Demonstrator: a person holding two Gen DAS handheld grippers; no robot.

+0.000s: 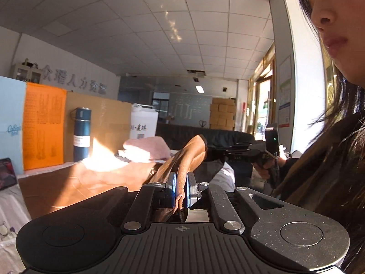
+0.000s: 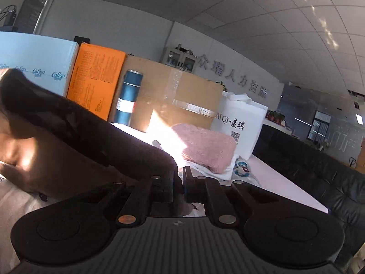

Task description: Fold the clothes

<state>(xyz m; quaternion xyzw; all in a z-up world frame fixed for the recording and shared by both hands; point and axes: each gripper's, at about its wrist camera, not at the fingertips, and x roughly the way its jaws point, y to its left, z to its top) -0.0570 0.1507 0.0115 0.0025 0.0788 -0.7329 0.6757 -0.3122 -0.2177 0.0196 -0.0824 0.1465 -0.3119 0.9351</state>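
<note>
The left claw (image 1: 181,188) was clamped on a fold of the soft tan-brown garment (image 1: 182,157), lifted above the white-covered tabletop (image 1: 13,207). The right claw (image 2: 181,183) pinched another edge of the same cloth, which stretched between them and draped down to the surface. Behind stood a tall dark-blue flask (image 2: 129,98), with a folded pink fuzzy towel (image 2: 205,147) and a white printed bag (image 2: 239,118) further along.

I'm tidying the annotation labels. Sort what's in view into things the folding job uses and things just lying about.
In use:
- brown garment, pinched at two spots
- left tongs, shut on it
- right tongs, shut on it

Lying about:
- pink folded cloth
- blue flask
- white bag
- orange box
- cardboard box
</note>
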